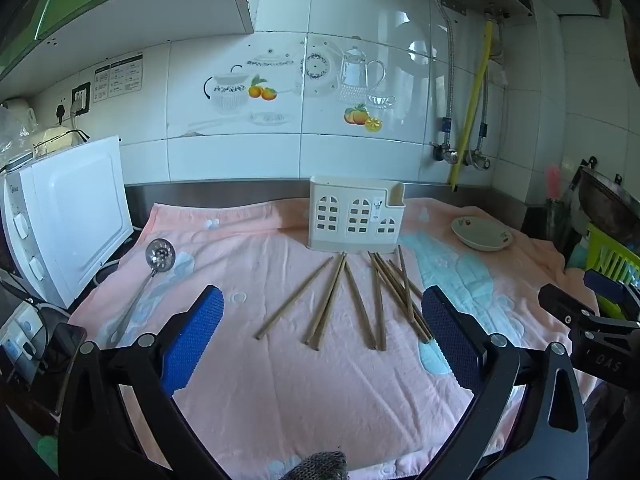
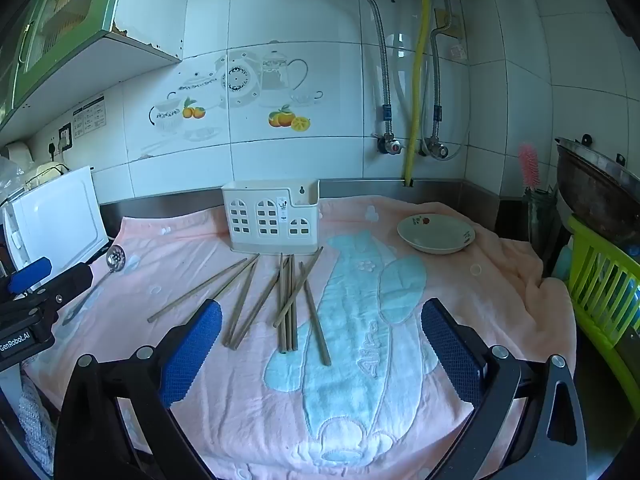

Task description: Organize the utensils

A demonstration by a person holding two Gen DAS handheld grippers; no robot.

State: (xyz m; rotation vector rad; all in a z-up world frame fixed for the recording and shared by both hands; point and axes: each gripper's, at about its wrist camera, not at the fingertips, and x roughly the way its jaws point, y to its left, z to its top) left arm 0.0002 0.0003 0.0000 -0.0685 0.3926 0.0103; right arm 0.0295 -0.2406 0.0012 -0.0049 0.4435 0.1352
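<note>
both grippers hover wide open and empty, left gripper [image 1: 322,336] and right gripper [image 2: 320,344], over the pink towel [image 2: 500,280]. chopsticks [image 1: 352,300] lie scattered just before the white holder [image 1: 352,214]. slotted spoon [image 1: 154,270] lies left, bowl [image 2: 436,234] right.

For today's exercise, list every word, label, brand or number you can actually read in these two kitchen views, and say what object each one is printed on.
"GenRobot.AI": white print on the body of the left tongs, seen in the right wrist view.
"DAS": faint letters on the body of the right tongs, partly cut off.
Towel: embroidered script, unreadable.
Wall notice: print too small.
Sticker on the utensil holder: too small.
Microwave: logo blurred.
</note>
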